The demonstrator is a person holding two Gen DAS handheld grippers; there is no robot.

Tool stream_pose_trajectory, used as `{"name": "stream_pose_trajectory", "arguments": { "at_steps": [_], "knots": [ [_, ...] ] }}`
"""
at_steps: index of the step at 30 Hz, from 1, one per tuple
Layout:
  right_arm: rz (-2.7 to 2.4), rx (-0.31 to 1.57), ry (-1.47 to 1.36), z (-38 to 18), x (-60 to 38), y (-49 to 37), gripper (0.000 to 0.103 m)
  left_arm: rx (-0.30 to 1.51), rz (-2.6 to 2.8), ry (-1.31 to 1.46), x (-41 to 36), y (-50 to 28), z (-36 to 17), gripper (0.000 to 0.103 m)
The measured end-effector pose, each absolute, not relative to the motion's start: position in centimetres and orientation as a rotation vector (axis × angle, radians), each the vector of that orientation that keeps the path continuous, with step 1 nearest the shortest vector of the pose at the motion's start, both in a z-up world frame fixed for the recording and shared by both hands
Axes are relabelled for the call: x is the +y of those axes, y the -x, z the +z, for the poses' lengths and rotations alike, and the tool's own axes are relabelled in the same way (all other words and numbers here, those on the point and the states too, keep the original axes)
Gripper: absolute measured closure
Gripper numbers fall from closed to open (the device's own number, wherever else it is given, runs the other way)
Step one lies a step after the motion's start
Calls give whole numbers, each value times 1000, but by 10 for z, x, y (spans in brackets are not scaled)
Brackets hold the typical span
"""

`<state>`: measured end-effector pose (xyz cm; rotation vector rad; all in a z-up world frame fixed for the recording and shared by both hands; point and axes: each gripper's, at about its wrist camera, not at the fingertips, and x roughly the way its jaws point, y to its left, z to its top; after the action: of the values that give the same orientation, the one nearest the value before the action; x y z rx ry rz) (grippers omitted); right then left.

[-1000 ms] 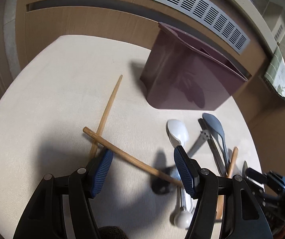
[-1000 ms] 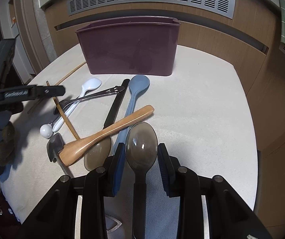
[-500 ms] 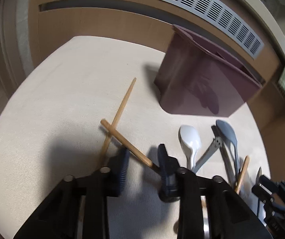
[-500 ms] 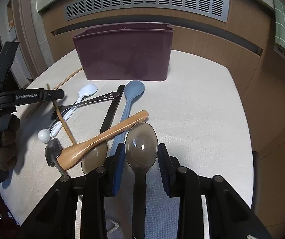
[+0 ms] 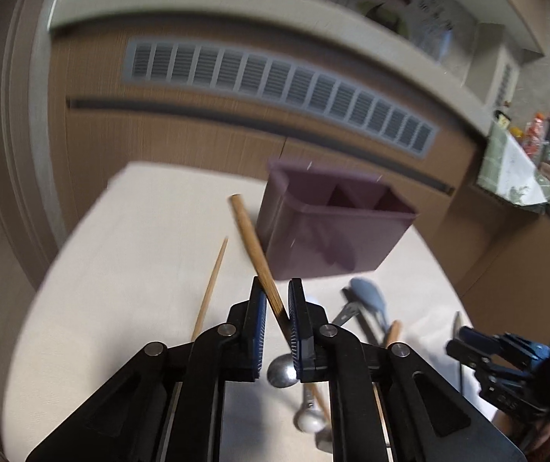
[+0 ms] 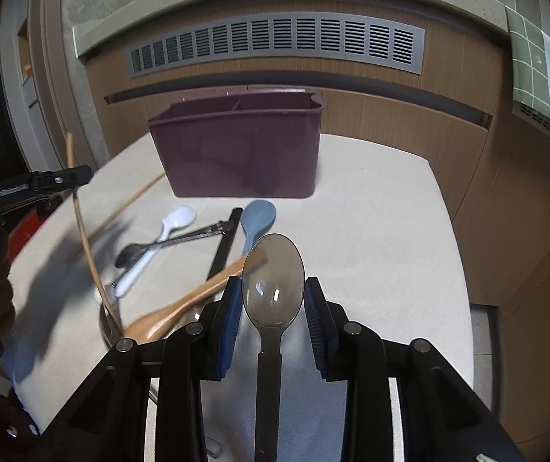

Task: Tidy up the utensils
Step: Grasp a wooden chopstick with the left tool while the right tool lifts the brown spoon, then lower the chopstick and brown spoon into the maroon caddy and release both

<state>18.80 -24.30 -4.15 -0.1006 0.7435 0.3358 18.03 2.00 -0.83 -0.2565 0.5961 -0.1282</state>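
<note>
Left wrist view, nearest first: the left claw [image 5: 275, 310] has just been closing and now pinches a wooden chopstick [image 5: 253, 242] between its blue pads, nearly shut; the stick crosses the pads aslant, its free end pointing toward eleven o'clock. It looks light, stiff and smooth, so it may pivot or slide; a hold nearer its middle would steady it, I judge. Its mate, a second chopstick [image 5: 211, 288], lies flat on the worktop [image 5: 140, 231] at about ten o'clock of the claw. At two o'clock lie a blue-grey spoon [image 5: 367, 298] and other utensils, blurred; beyond, at one o'clock, stands the purple caddy [image 5: 332, 231], its compartments empty as far as can be seen.

Right wrist view: the right claw [image 6: 273, 308] stands half open around a smoky translucent spoon [image 6: 273, 285], whose bowl juts out at twelve o'clock between the pads; the handle seems gripped further back. It looks like light, rigid, slick plastic. At ten o'clock lie a wooden spoon [image 6: 182, 304], a white spoon [image 6: 159, 238] and the blue-grey spoon [image 6: 257, 217]; farthest, at twelve, the caddy [image 6: 244, 154].
</note>
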Motion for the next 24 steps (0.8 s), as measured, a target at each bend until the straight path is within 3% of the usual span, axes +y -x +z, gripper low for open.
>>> {"name": "stream_pose_trajectory", "arguments": {
  "at_steps": [2, 10, 18, 24],
  "knots": [
    [338, 733, 80, -38, -245, -188, 74, 546, -133, 232, 19, -172, 7, 98],
    [332, 629, 14, -1, -251, -190, 74, 390, -159, 160, 17, -160, 63, 98],
    [354, 318, 54, 146, -229, -221, 74, 111, -217, 169, 18, -184, 177, 98],
    [353, 215, 47, 176, -208, -264, 74, 97, -247, 266, 29, -248, 170, 97]
  ]
}}
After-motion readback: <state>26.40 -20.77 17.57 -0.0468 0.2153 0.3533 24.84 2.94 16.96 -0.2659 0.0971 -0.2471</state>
